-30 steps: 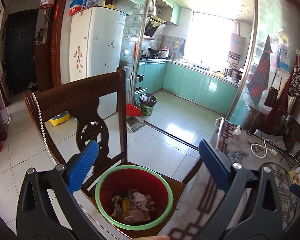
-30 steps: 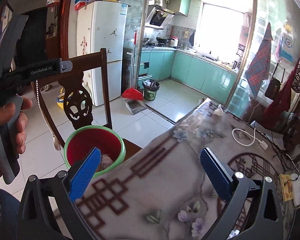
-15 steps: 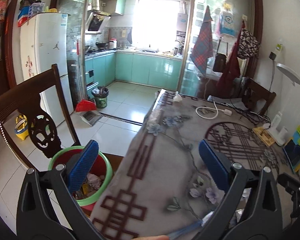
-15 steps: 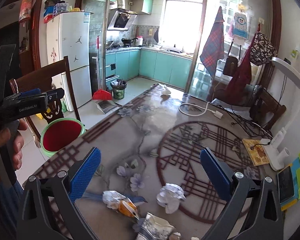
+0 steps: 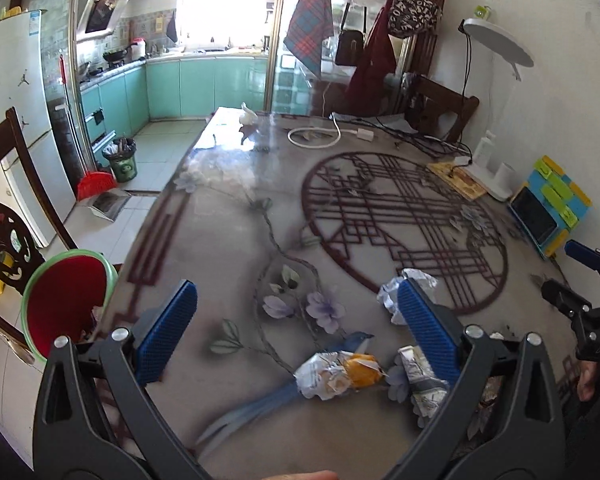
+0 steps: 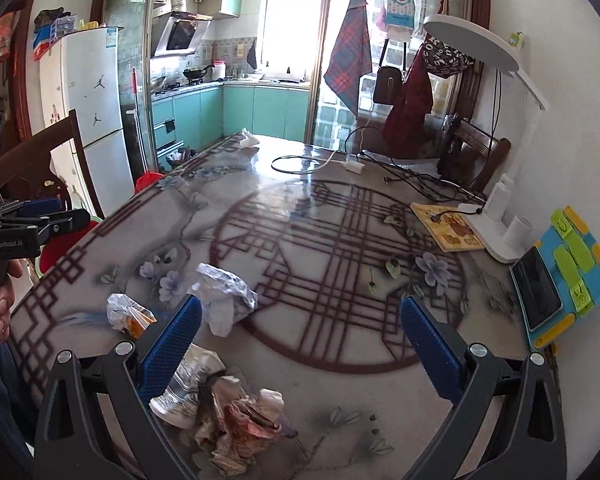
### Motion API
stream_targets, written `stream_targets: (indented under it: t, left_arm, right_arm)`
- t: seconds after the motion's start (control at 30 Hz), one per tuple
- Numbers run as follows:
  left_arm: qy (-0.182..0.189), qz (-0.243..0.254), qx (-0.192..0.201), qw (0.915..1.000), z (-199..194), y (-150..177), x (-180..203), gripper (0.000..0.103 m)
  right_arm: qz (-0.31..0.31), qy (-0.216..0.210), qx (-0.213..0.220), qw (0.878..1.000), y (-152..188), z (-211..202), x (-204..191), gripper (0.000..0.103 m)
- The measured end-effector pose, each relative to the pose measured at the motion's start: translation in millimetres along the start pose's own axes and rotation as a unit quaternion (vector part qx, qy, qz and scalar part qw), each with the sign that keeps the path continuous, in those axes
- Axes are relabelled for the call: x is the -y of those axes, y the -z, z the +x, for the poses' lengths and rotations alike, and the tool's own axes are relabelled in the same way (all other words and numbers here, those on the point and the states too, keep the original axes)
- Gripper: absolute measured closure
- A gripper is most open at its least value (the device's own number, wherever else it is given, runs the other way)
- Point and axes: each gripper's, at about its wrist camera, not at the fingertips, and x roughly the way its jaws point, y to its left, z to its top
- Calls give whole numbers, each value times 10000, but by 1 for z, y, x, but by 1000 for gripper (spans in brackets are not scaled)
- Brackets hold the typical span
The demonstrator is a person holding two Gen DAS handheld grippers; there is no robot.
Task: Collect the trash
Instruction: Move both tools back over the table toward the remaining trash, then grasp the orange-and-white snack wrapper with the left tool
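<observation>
Several crumpled wrappers lie on the patterned table. In the left wrist view a silver-and-orange wrapper (image 5: 338, 372) lies between my open left gripper's (image 5: 296, 334) fingers, with a grey wrapper (image 5: 420, 376) and a white wad (image 5: 388, 298) by the right finger. The red bin with a green rim (image 5: 66, 300) stands on a chair at the left. In the right wrist view my open, empty right gripper (image 6: 300, 346) hovers over the table; a white wad (image 6: 226, 292), an orange wrapper (image 6: 128, 314) and a brownish pile (image 6: 236, 412) lie near its left finger.
A white lamp base (image 6: 496, 232), a colourful toy with a phone (image 6: 560, 276), a yellow book (image 6: 446, 226) and cables (image 6: 312, 162) sit along the table's right and far side. A dark wooden chair (image 5: 4, 184) stands at the left. The left gripper shows in the right wrist view (image 6: 32, 220).
Both grippers have swung right, from the bin on the chair to over the table. The wrappers now lie near the open fingers. The bin has slid to the left edge of view.
</observation>
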Motion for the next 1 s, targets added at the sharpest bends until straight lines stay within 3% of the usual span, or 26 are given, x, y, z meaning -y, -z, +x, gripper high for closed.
stream_targets:
  t: [0.33, 0.57, 0.8, 1.0]
  left_arm:
    - [75, 456, -1147, 9923, 56, 36, 34, 5]
    - [-168, 691, -1480, 9864, 82, 47, 38, 5]
    - [-163, 725, -1774, 9813, 98, 56, 40, 5]
    - [-106, 767, -1852, 9796, 102, 57, 43, 25]
  right_arm:
    - [227, -123, -60, 9996, 16, 4, 11, 7]
    - [283, -234, -53, 9993, 17, 3, 12, 6]
    - [364, -265, -51, 9990, 18, 3, 16, 6]
    - [367, -268, -62, 9989, 19, 4, 16, 6]
